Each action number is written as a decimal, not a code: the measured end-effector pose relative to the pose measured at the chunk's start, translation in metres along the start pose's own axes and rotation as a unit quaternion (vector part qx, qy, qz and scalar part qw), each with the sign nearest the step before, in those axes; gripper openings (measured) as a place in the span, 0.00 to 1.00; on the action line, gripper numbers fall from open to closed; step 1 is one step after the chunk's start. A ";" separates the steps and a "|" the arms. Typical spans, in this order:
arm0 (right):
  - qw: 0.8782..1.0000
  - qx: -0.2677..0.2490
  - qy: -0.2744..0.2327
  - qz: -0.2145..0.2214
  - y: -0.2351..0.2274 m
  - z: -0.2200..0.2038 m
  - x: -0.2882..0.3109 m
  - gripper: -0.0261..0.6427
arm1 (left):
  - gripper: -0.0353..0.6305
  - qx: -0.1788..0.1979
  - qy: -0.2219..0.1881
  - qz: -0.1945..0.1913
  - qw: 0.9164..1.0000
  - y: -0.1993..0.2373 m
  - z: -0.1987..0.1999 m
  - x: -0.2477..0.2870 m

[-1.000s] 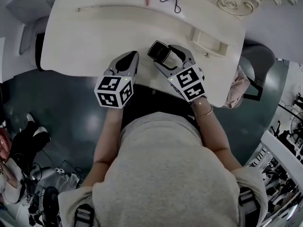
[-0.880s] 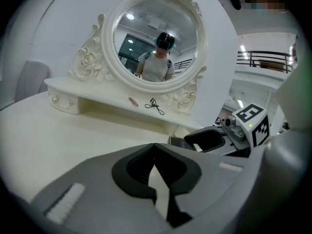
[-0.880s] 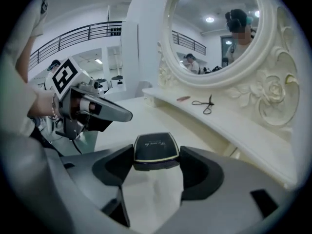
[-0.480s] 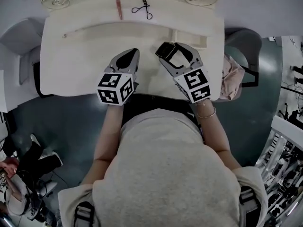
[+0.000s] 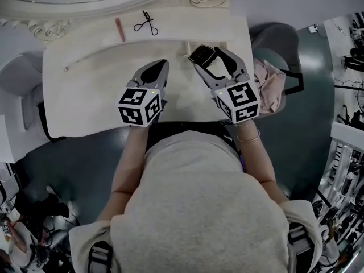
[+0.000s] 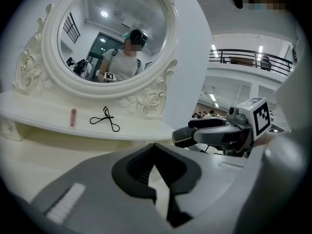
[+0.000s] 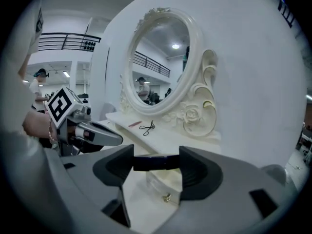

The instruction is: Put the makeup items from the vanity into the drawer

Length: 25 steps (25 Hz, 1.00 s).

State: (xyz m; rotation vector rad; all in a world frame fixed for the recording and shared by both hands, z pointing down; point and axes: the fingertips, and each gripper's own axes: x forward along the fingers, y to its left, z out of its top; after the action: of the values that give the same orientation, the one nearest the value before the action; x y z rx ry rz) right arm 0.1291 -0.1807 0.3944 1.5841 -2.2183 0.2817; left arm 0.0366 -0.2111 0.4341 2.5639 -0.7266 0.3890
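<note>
In the last second the right gripper (image 5: 207, 57) has carried its load across the white vanity surface (image 5: 91, 95). A moment ago it hung well short of the small cream drawer (image 7: 165, 183), and now it sits right above it. The load is a dark flat compact case (image 7: 155, 162), clamped edge to edge between the two jaws and held level, clear of the surface. From where I stand the carry looks all but finished. What remains for this item, I would judge, is to lower it in and let the jaws part. The drawer appears to stand pulled out, right of the middle of the surface, its little brass knob (image 7: 167, 197) facing the person. The gripper and the case cover most of it, so I cannot tell whether anything lies inside yet. The left gripper (image 5: 162, 66) has barely shifted — it hovers beside the right one over bare surface, jaws together with nothing between them. Two more items wait on the raised ledge at the back, under the oval mirror (image 6: 112, 33): a slim pink tube (image 5: 119, 29), likely a lipstick, and near it a black wire eyelash curler (image 5: 146, 23) — both lying flat, apart from the drawer and from either gripper.
</note>
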 end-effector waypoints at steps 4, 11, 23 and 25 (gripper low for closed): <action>0.999 0.024 0.001 -0.022 -0.018 -0.009 -0.003 0.49 | 0.07 0.009 0.004 -0.011 1.000 -0.007 0.003 0.011; 0.997 0.059 0.009 -0.045 -0.040 -0.027 0.003 0.49 | 0.07 0.016 0.020 -0.017 1.000 -0.002 0.003 0.024; 0.992 0.100 0.052 -0.052 -0.058 -0.050 0.023 0.49 | 0.07 0.020 0.039 -0.037 0.998 0.000 0.004 0.051; 0.991 0.108 0.060 -0.055 -0.060 -0.055 0.025 0.49 | 0.07 0.019 0.042 -0.043 0.998 -0.002 0.003 0.055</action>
State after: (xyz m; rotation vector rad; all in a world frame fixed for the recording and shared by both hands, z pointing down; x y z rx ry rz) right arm 0.1901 -0.2010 0.4504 1.7448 -2.0580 0.5849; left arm 0.0834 -0.2339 0.4516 2.5870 -0.5828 0.4826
